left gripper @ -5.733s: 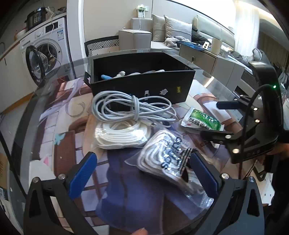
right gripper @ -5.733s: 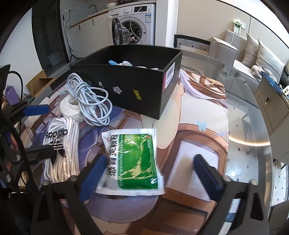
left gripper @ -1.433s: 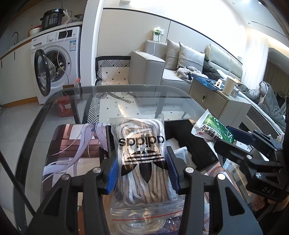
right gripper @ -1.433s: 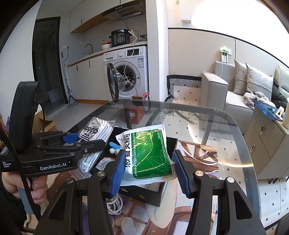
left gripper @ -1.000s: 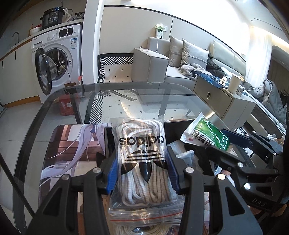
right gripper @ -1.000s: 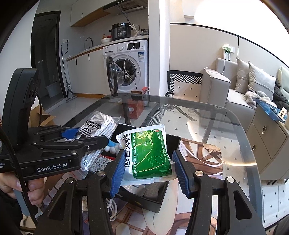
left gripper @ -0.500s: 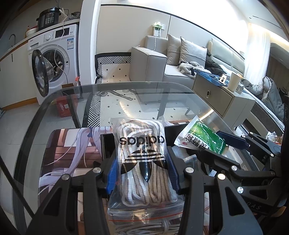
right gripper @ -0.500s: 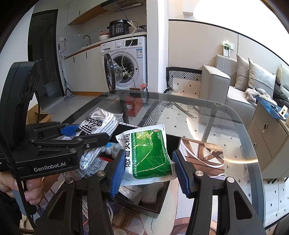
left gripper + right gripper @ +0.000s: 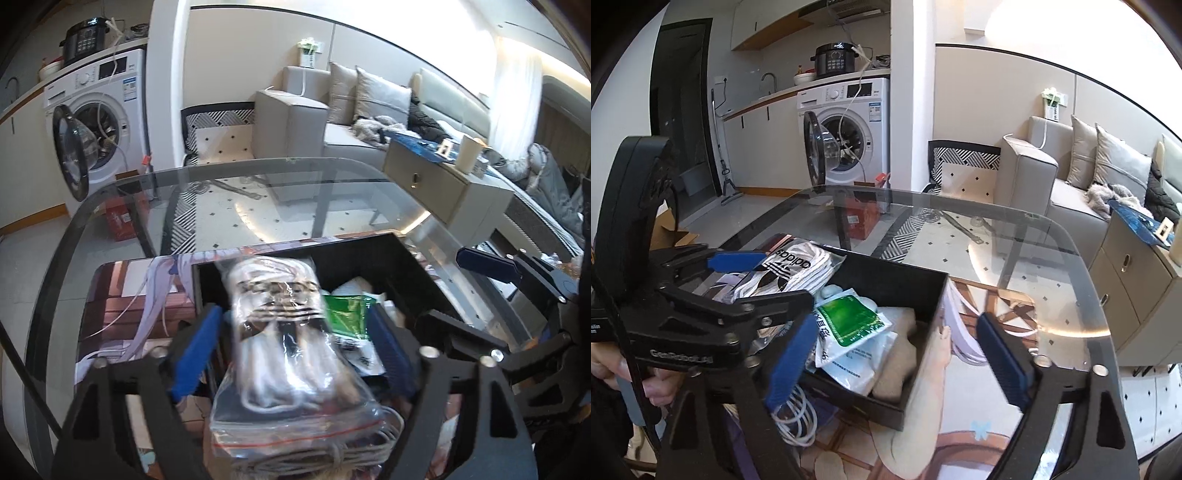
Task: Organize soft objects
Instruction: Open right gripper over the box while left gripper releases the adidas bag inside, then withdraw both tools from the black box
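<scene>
A clear bag of white laces (image 9: pixel 284 332) with a black three-stripe logo hangs blurred between my left gripper's (image 9: pixel 293 350) blue pads, over the near left corner of the black box (image 9: pixel 417 273). The jaws are opening and the pads stand clear of the bag. The right wrist view shows the same bag (image 9: pixel 790 273) resting across the box's left rim. A green and white packet (image 9: pixel 849 317) lies inside the box (image 9: pixel 938 314) on other soft pouches. My right gripper (image 9: pixel 897 360) hovers above the box, its jaws opening with nothing between them.
A coil of white cable (image 9: pixel 798 417) lies on the printed mat (image 9: pixel 979 435) in front of the box. A beige cloth (image 9: pixel 897 365) fills the box's near side. The glass table's curved edge (image 9: pixel 1071 236) runs behind. A hand (image 9: pixel 657 387) grips the left tool.
Both grippers' jaws have spread apart. The green packet has dropped from the right gripper into the box. The lace bag has slipped lower between the left pads.
</scene>
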Demonstrator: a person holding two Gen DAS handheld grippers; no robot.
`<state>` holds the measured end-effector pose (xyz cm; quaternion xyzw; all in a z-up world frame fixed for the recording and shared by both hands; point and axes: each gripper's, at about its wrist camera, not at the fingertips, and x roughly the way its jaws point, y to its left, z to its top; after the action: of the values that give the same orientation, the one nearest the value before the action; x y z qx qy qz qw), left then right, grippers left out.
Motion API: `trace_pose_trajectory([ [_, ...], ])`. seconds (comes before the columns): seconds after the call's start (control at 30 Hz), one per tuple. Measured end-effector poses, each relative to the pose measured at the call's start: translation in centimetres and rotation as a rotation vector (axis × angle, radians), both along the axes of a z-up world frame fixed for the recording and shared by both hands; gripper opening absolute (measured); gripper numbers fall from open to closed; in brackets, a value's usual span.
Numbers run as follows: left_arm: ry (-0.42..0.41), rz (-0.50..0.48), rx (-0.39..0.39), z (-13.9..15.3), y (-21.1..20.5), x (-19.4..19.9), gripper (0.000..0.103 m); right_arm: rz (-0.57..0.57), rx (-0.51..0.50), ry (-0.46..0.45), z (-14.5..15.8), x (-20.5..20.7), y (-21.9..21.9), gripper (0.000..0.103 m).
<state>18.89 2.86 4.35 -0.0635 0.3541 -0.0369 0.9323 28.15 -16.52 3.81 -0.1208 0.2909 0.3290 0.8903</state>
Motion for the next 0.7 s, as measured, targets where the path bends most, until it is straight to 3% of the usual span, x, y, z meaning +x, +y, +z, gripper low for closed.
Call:
trace_pose_trajectory([
  [0.1,-0.019,0.021,0.023,0.4,0.1,-0.8,0.103,-0.022,0.018,-0.003,0.3,-0.4,-1.2,0.100],
  [0.4,-0.058,0.062,0.011,0.8,1.8,-4.0,0.103,-0.061,0.039,0.011,0.2,-1.5,-3.1,0.102],
  [0.7,-0.071,0.115,0.026,0.2,3.4,-6.7,0.103,-0.041,0.069,0.081,-1.0,-2.9,-2.5,0.102],
])
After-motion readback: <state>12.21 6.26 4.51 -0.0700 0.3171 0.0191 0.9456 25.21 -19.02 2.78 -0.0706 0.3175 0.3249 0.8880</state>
